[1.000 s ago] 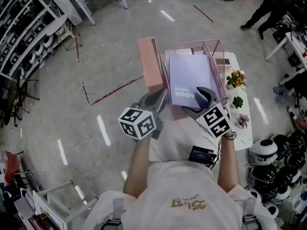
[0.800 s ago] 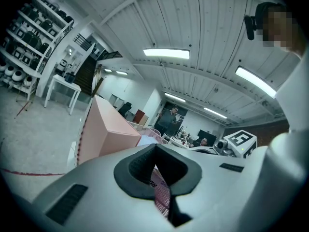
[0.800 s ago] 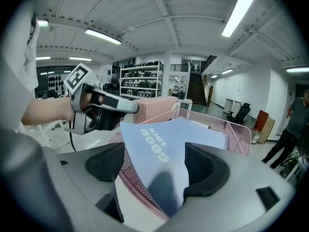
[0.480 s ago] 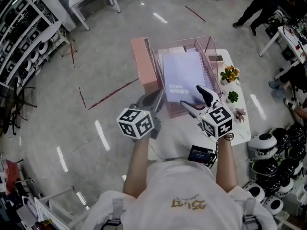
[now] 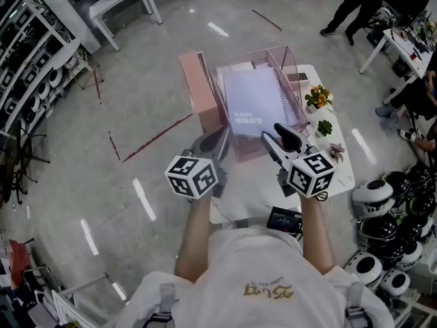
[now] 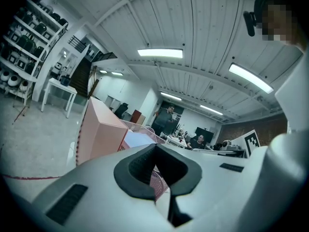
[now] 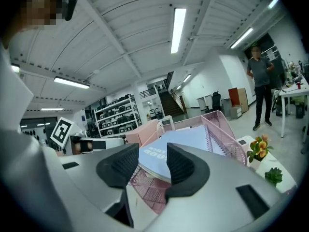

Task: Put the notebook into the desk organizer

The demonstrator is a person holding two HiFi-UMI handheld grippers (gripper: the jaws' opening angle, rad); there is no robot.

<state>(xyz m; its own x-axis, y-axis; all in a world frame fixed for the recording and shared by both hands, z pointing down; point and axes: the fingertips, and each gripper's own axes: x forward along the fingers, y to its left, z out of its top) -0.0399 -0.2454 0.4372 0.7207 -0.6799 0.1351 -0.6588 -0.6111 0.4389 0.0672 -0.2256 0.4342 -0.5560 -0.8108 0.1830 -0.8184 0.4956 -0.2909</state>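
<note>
The purple notebook (image 5: 256, 101) lies flat in the pink desk organizer (image 5: 292, 65) at the far edge of the white table (image 5: 341, 173). The right gripper (image 5: 278, 139) is near the notebook, its 2 jaws closing on nothing. The left gripper (image 5: 220, 141) has its jaws together, empty.

The head view looks steeply down from above the person onto the white counter (image 5: 256, 183), taking in the whole desk organizer (image 5: 292, 74) and the notebook (image 5: 256, 101) from some way off. The left gripper view sits low and close by the counter's near edge, tilted up toward the ceiling, catching the desk organizer's left side. The right gripper view, equally low, faces the notebook's near end. All three share the desk organizer.
</note>
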